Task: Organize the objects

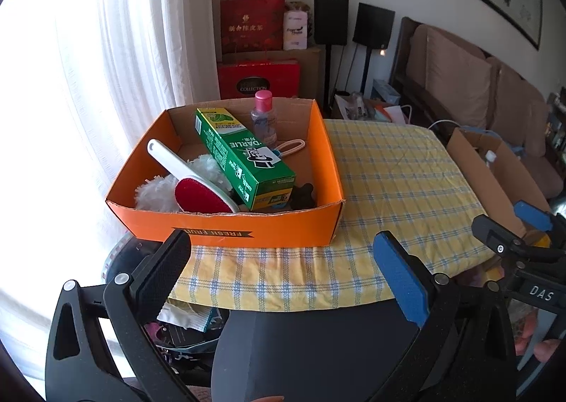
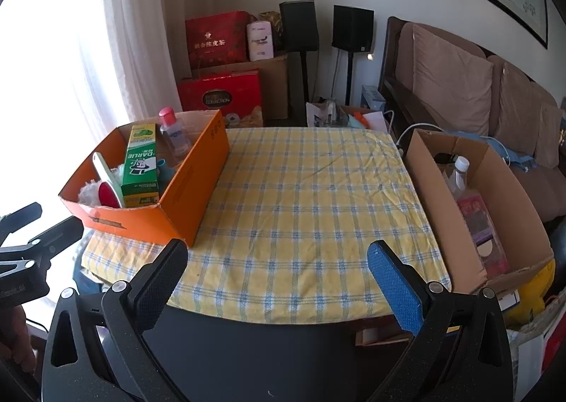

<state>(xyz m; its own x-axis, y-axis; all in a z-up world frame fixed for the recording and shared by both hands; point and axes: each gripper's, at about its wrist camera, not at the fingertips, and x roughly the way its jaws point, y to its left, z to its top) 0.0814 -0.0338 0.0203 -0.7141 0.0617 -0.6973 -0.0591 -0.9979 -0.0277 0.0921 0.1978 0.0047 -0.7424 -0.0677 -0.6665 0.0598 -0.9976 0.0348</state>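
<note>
An orange cardboard box [image 1: 233, 225] [image 2: 198, 186] sits at the table's left. Inside lie a green Darlie toothpaste carton [image 1: 244, 158] [image 2: 141, 165], a white lint brush with a red pad [image 1: 198, 186] [image 2: 106, 186], a clear bottle with a pink cap [image 1: 264, 117] [image 2: 173, 135], white fluffy material [image 1: 159, 190] and a dark item [image 1: 300, 195]. A brown cardboard box [image 2: 442, 211] [image 1: 481, 175] at the right holds a white-capped bottle [image 2: 460, 175] and a pink packet [image 2: 477, 221]. My left gripper [image 1: 283, 253] is open and empty before the orange box. My right gripper [image 2: 279, 260] is open and empty over the table's near edge.
A yellow checked cloth [image 2: 311, 197] covers the table. White curtains [image 2: 116, 30] hang at the left. Red gift bags [image 2: 219, 38], cardboard boxes and two black speakers [image 2: 352, 29] stand behind the table. A brown sofa [image 2: 460, 83] runs along the right wall.
</note>
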